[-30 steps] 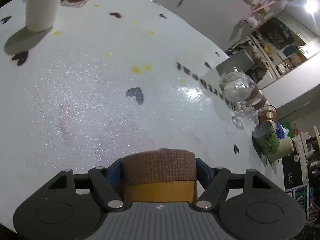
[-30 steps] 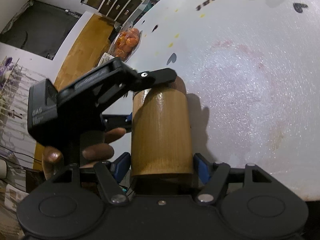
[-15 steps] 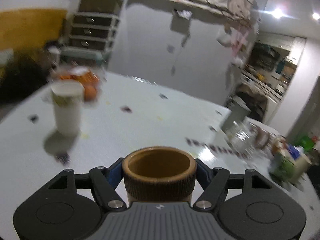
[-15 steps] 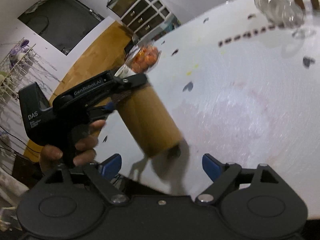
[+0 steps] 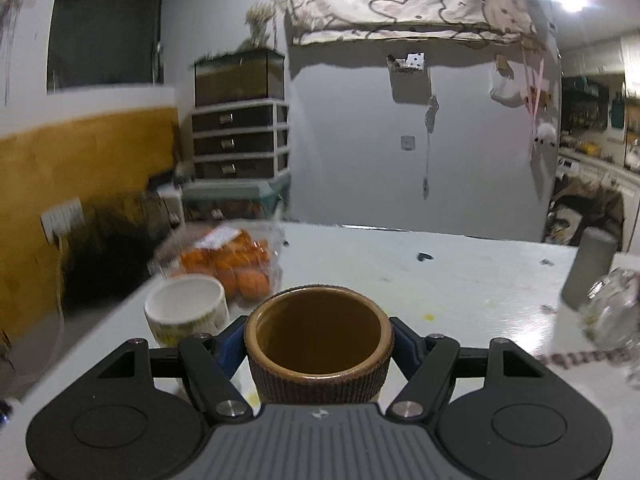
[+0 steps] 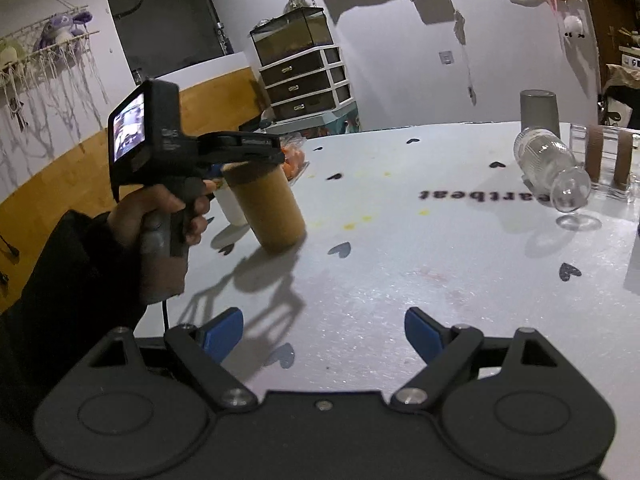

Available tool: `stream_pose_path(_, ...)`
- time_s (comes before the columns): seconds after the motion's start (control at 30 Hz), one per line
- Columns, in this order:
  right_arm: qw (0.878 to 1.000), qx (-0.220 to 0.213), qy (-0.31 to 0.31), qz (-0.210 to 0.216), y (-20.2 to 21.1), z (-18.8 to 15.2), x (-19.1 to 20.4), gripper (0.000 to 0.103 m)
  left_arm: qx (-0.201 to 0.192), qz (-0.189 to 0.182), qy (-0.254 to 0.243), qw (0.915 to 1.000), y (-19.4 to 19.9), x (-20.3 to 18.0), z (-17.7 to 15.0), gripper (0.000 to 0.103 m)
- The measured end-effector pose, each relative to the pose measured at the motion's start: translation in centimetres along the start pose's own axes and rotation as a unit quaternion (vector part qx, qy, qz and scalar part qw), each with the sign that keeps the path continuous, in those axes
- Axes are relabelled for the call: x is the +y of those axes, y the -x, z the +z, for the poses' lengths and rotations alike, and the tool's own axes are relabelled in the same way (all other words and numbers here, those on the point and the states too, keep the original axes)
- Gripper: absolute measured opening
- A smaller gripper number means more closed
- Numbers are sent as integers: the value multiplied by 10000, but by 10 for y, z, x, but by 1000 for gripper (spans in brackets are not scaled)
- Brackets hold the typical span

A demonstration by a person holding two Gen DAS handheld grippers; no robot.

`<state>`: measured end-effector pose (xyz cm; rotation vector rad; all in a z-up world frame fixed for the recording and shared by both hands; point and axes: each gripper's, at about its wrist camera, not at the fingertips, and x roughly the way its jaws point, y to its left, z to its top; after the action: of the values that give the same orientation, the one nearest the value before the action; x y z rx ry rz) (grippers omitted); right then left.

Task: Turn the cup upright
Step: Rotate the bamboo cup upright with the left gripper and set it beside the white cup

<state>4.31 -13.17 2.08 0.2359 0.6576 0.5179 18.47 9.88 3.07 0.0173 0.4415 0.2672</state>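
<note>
My left gripper [image 5: 318, 344] is shut on a brown bamboo cup [image 5: 318, 354]; its open mouth faces the left wrist camera, with a ribbed band around the rim. In the right wrist view the same cup [image 6: 266, 206] is held at its top by the left gripper [image 6: 240, 166], tilted, with its base touching or just above the white table [image 6: 440, 264]. My right gripper [image 6: 324, 336] is open and empty, drawn back over the table's near edge.
A white paper cup [image 5: 186, 314] stands just left of the held cup, a pack of oranges [image 5: 228, 260] behind it. A wine glass [image 6: 554, 168] leans at the right, by a grey cup [image 6: 538, 110] and a clear holder [image 6: 604, 160].
My right gripper let go of the cup, opened and pulled back. My left gripper turned the cup from mouth-down toward upright and brought its base down to the table.
</note>
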Motion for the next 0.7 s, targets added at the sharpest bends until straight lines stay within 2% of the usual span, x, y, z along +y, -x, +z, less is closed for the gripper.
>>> stream_pose_path(0.17,10000,-22,6,-88,-1,-3,1,88,-83,134,-83,9998,-10,-1,-2,73)
stream_pose_path(0.4,9997,-189,51,-149,0,-1,2,88,-162,144,173,9996,-16,8,-2,75)
stream_pose_path(0.47,9996,-222,44,-142,0,-1,1,88,-166,183,170,9996,-13,9,-1,89)
stream_pose_path(0.6,9995,-289,60,-128,0,1,0,88,-154,50,368,9992,1,15,3,93)
stream_pose_path(0.7,9991,-390,94,-110,2,3,2,88,-294,-35,403,9987,22,18,3,97)
